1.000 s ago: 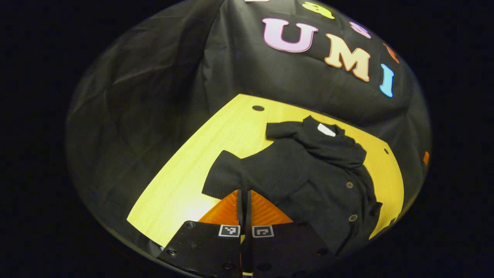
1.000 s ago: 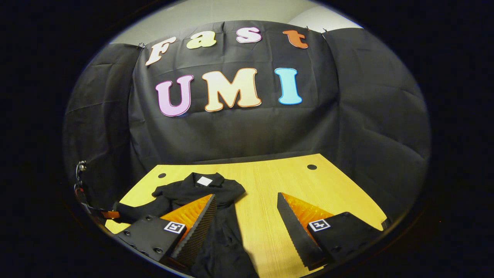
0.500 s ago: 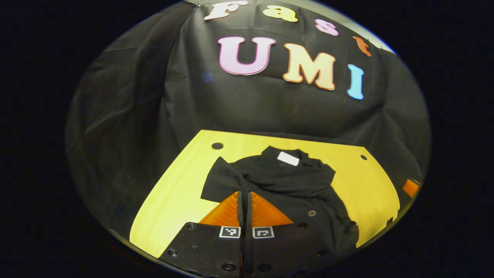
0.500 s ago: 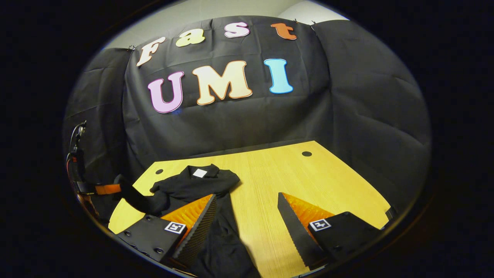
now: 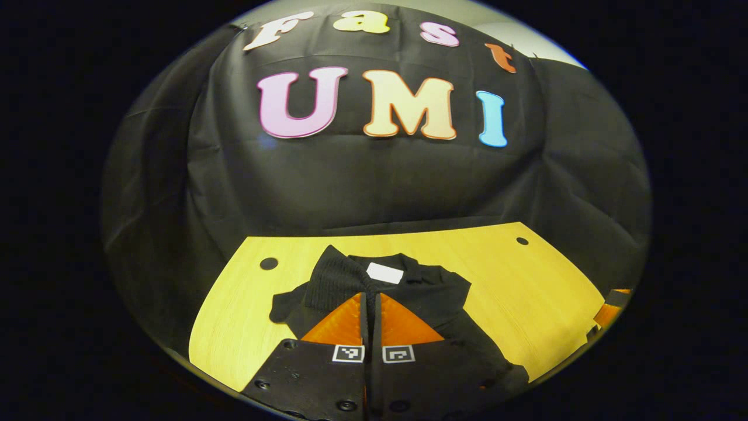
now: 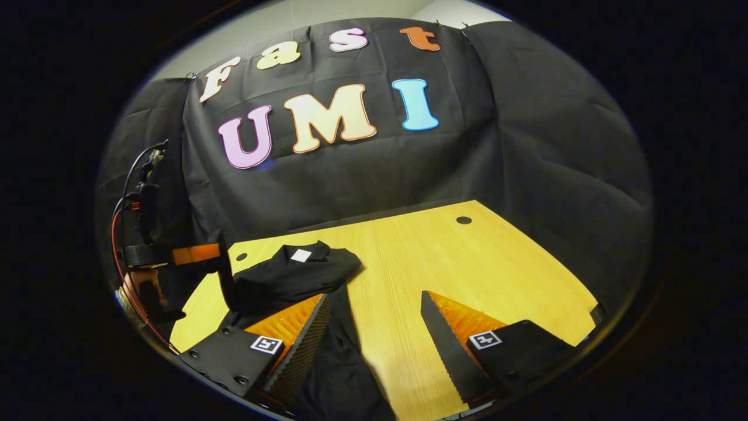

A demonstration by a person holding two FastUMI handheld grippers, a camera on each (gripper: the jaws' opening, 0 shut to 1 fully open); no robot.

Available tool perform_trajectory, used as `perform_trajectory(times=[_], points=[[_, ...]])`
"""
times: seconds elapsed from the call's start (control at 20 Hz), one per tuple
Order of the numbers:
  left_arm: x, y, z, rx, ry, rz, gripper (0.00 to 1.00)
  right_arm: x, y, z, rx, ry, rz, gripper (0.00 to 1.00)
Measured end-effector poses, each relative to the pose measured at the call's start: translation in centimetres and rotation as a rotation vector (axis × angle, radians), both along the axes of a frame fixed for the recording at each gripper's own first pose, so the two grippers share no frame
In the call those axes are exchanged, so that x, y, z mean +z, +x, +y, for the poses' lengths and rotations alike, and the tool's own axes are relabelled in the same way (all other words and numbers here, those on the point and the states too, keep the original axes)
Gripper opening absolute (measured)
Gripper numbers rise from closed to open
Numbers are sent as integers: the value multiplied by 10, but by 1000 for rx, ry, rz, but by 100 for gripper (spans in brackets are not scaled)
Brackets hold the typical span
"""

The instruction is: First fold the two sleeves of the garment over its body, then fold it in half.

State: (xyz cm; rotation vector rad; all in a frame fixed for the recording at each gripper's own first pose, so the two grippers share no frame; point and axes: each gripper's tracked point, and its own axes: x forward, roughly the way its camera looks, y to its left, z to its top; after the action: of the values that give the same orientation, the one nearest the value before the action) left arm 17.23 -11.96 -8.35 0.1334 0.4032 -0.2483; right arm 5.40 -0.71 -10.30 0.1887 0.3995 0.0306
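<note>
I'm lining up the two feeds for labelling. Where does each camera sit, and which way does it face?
Left gripper view: rides on the left tongs, shut on the sleeve, facing the garment, table and booth wall.
Right gripper view: rides on the open right tongs, low over the table, facing the wall; the left tongs show at its left edge.
Shared: garment, its white label, table.
</note>
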Motion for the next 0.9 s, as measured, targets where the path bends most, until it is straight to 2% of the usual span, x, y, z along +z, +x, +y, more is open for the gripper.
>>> perform_trajectory(times=[0.35,0.4,0.55,0.6,0.65,0.7,0.8,0.85,0.9], points=[[-29,27,-71,-112,14,26,0,-14,0,-3,2,10,39,99],[-35,30,-80,-124,15,37,0,-15,0,-6,-1,2,41,96],[-57,36,-104,-156,24,76,0,-18,1,-12,-12,-1,46,99],[-66,38,-109,-166,33,91,0,-20,0,-13,-16,3,47,96],[-75,40,-115,-174,42,103,0,-22,1,-15,-21,6,50,99],[-83,43,-120,-180,49,114,0,-24,1,-16,-23,7,53,96],[-97,46,-127,-188,62,140,0,-29,0,-16,-26,8,61,99],[-104,48,-130,-192,74,146,0,-31,1,-17,-26,5,65,96],[-110,51,-132,-194,91,150,0,-34,0,-16,-24,3,70,99]])
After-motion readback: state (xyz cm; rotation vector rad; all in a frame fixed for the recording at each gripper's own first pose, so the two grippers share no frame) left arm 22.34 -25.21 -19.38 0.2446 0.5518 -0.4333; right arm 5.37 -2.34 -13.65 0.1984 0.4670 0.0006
